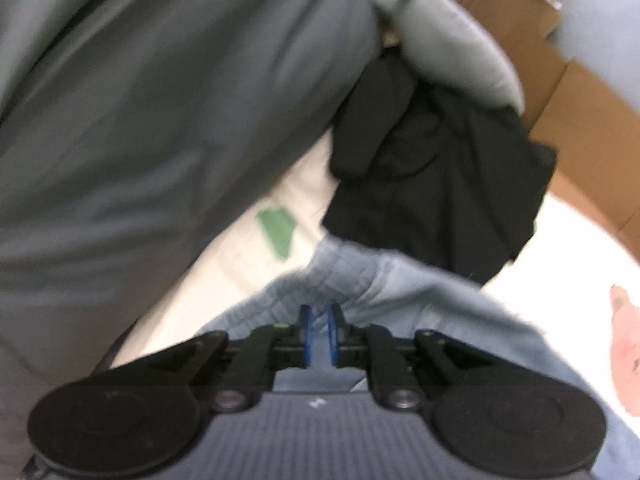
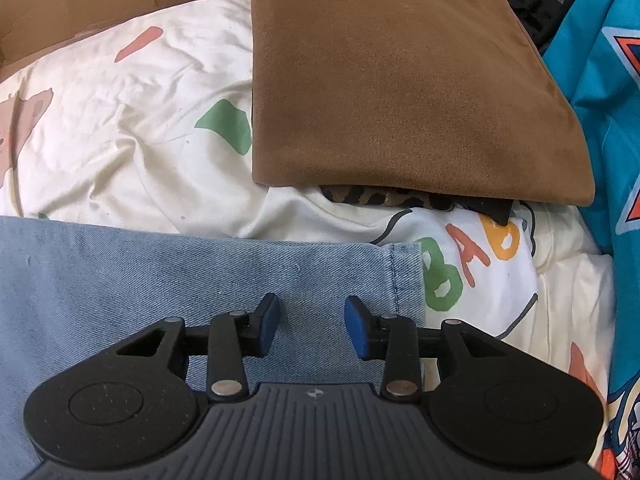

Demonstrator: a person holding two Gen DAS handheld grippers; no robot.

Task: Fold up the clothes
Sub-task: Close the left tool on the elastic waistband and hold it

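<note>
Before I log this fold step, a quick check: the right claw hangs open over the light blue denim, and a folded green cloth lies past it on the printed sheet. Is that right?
Not quite. The folded cloth is brown, not green, as the right wrist view shows. The rest holds: the right claw hangs open over the light blue denim, and the cloth lies past it on the printed sheet.

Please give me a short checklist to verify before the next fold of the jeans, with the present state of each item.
1. Left gripper has denim between its pads: ok, the blue fingers stand close together on a bunched part of the jeans.
2. Right gripper grips the jeans: not ok, jaws apart above the flat denim, near the hem.
3. Denim under the right gripper lies smooth: ok.
4. Brown folded cloth lies apart from the jeans: ok.
5. Black garment is clear of the jeans: cannot tell, their edges meet in the blurred left wrist view.
</note>
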